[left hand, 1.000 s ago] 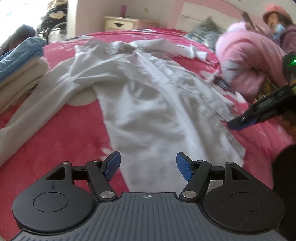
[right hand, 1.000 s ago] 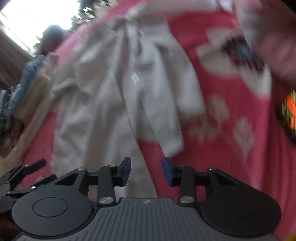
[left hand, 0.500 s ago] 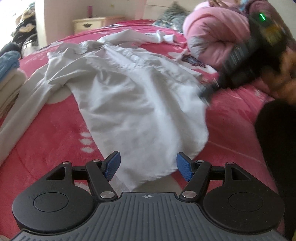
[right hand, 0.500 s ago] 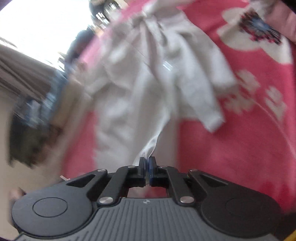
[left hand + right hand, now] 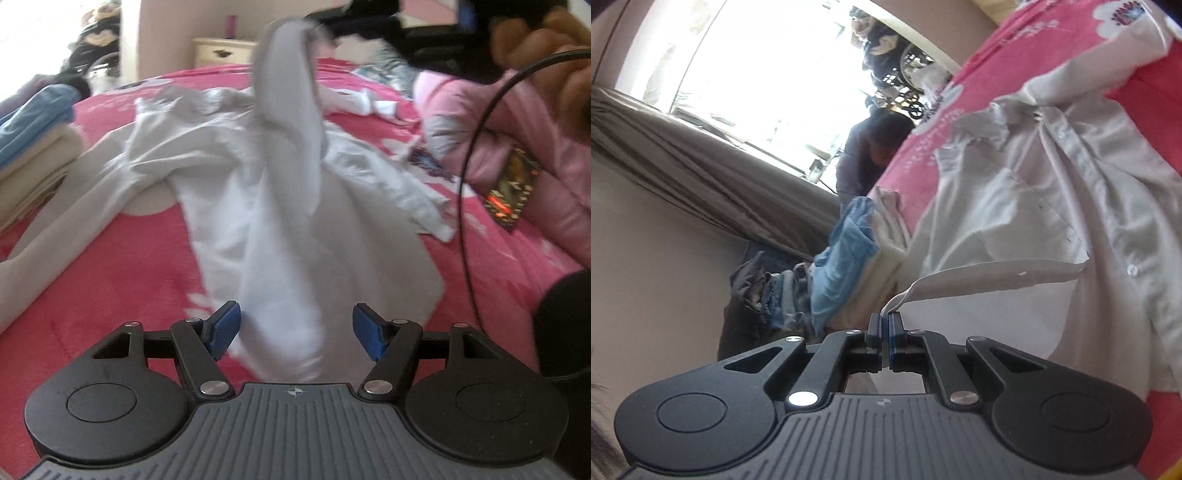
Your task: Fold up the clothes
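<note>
A white button-up shirt (image 5: pixel 236 192) lies spread on the red flowered bedspread (image 5: pixel 110 266). My right gripper (image 5: pixel 885 325) is shut on the shirt's front edge (image 5: pixel 979 277) and holds it up above the bed. In the left wrist view that gripper (image 5: pixel 325 27) shows at the top, with a strip of shirt hanging down from it. My left gripper (image 5: pixel 295 332) is open and empty, low over the shirt's hem, with the cloth between its blue pads (image 5: pixel 225 328).
Folded cream and blue clothes (image 5: pixel 33 140) are stacked at the bed's left edge, also seen in the right wrist view (image 5: pixel 849 266). A pink quilt (image 5: pixel 535 177) lies at the right. A cream nightstand (image 5: pixel 221 50) stands behind the bed. A black cable (image 5: pixel 465 184) hangs at the right.
My right gripper shut on the shirt's front edge and lifted it high above the bed, tilting sideways. My left gripper stayed open near the hem.
</note>
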{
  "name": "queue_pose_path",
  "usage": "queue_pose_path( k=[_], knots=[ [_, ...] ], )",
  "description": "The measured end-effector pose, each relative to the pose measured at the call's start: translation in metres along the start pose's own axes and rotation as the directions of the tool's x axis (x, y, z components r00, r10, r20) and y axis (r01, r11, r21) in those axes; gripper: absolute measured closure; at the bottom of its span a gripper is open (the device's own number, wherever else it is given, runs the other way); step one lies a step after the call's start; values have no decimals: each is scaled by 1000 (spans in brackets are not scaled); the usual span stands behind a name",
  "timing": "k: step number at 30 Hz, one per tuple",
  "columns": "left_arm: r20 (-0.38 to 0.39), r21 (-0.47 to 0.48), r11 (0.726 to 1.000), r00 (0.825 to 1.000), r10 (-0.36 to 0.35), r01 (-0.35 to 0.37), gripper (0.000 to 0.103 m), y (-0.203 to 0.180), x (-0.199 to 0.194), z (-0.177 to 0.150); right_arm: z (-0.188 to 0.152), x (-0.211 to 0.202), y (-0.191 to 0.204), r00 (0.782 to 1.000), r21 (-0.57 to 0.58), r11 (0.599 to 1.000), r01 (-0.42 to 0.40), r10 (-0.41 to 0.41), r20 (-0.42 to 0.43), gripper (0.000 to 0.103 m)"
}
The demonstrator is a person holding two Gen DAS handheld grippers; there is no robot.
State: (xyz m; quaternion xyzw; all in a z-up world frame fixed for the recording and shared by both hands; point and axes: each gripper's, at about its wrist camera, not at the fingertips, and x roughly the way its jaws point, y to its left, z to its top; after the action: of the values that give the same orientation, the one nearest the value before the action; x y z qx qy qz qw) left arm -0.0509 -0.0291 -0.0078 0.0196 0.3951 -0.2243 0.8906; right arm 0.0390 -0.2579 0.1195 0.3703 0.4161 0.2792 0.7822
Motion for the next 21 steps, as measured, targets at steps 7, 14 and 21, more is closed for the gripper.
queue_pose_path(
  k=[7, 14, 21],
  knots=[
    [-52, -54, 998, 998, 35, -38, 60, 14, 3, -4, -1, -1, -15, 999, 19, 999, 39, -39, 0, 99],
    [-36, -10, 996, 995, 90, -90, 103, 4, -6, -7, -1, 0, -12, 1000, 7, 1000, 2, -2, -4, 99],
    [-5, 84, 986, 989, 146, -145, 103, -3, -33, -23, -36, -35, -35, 996, -45, 997, 66, -69, -56, 99]
  ],
)
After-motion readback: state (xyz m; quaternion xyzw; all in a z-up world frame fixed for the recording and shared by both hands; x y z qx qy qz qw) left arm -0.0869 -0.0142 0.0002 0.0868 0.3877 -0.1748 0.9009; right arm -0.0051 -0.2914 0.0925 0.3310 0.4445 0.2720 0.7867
